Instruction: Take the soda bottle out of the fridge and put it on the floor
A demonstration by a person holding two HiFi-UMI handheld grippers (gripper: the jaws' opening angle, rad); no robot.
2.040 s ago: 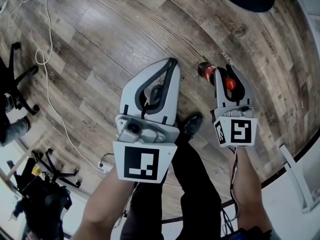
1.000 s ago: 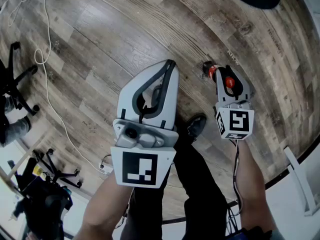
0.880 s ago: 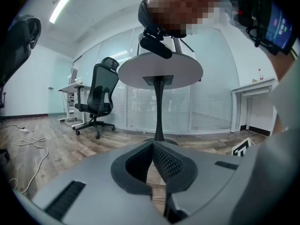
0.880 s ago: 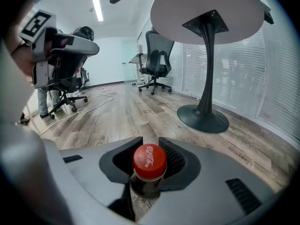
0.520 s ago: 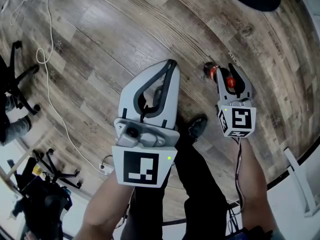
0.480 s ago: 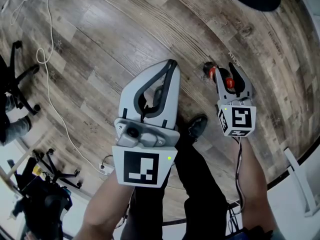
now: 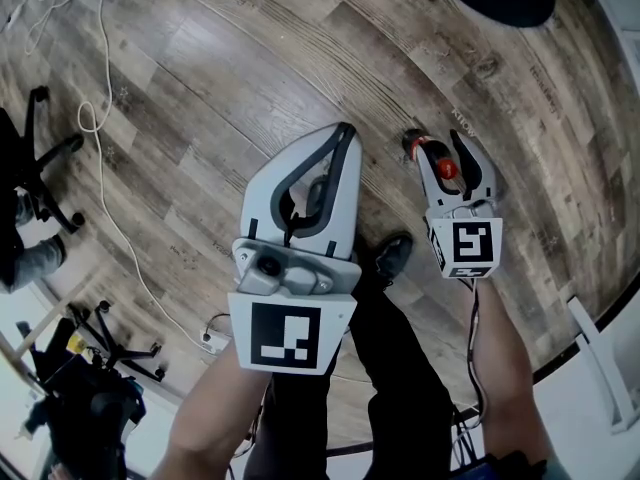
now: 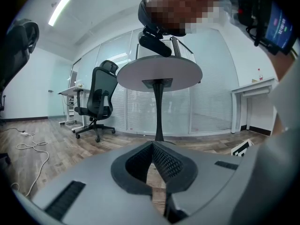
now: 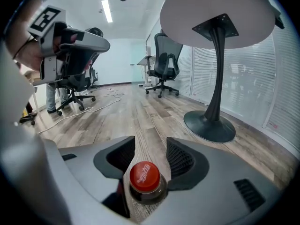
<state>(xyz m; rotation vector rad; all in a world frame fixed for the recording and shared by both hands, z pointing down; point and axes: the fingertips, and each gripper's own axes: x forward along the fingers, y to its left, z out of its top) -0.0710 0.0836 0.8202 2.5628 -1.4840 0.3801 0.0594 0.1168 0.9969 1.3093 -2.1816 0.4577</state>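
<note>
Between right gripper's (image 9: 149, 148) just-opened ribbed fingers (image 9: 182, 159) stands red-capped soda bottle (image 9: 144, 177); left gripper (image 8: 152, 145) clenched.

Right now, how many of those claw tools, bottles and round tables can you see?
Grippers: 2. The left gripper is shut and empty; the right gripper has just been opening its jaws, with the bottle between them.
Bottles: 1, the soda bottle, red cap up.
Round tables: 1, the table on its single leg.
Total: 4
</note>
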